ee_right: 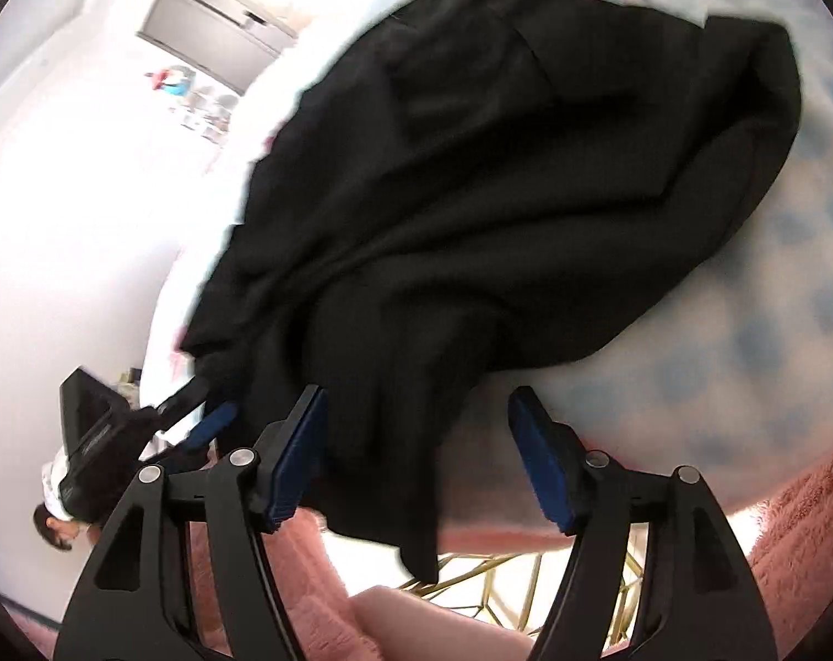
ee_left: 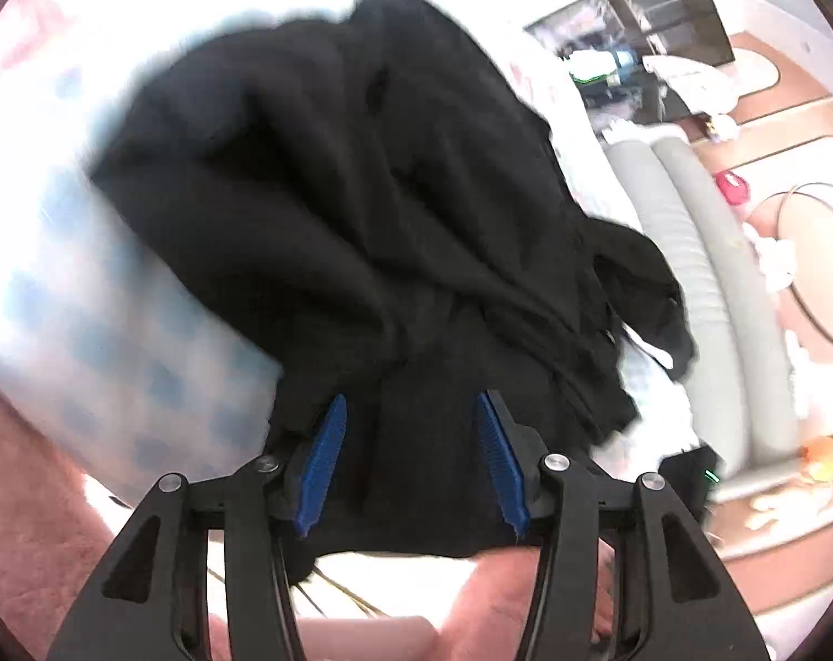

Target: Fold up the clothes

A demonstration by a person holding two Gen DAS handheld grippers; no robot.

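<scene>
A white, blue-dotted bed cover (ee_left: 86, 297) carries a crumpled black garment (ee_left: 361, 209); grey sofa (ee_left: 703, 286) at 3 o'clock. Left gripper (ee_left: 411, 468) and right gripper (ee_right: 419, 457) both released, with garment cloth between the pads.

I am in a home, in a bedroom or living room by the look of it. A soft surface under a white cover with blue spots (ee_left: 86, 297) lies before me, and a fluffy pink blanket (ee_right: 802, 529) sits at its edge. Beside it stands a grey padded sofa (ee_left: 686, 253) on a wood floor (ee_left: 774, 126) with a pale rug. A dark screen (ee_left: 653, 27) hangs on the wall, and white walls (ee_right: 75, 193) close the room.
</scene>
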